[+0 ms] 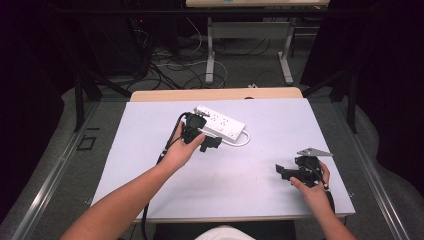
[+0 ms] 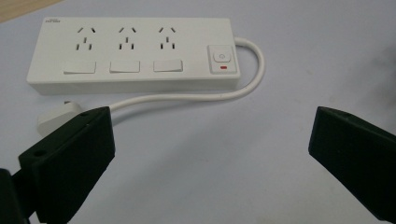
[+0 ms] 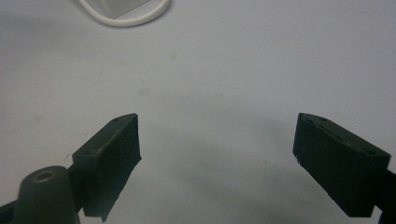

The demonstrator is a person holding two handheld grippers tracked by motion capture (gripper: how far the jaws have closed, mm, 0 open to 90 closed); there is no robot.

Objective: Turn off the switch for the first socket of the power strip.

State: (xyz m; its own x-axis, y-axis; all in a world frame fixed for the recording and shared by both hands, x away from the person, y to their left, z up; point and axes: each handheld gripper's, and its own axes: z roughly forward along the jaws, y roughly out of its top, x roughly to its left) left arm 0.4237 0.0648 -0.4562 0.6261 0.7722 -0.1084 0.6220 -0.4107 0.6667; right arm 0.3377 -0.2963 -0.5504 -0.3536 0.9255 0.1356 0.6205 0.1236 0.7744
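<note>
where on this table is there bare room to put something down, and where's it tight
Bare table lies left of the left gripper, between the two grippers along the near edge, and beyond the right gripper toward the far right corner. It is crowded at the far middle, around the power strip, its looped cord and plug.

We reach our left gripper (image 1: 210, 142) toward twelve o'clock on an outstretched forearm, its jaws spread wide with nothing between them. Our right gripper (image 1: 281, 171) sits low at four o'clock, pointing toward nine, its jaws likewise wide apart.
</note>
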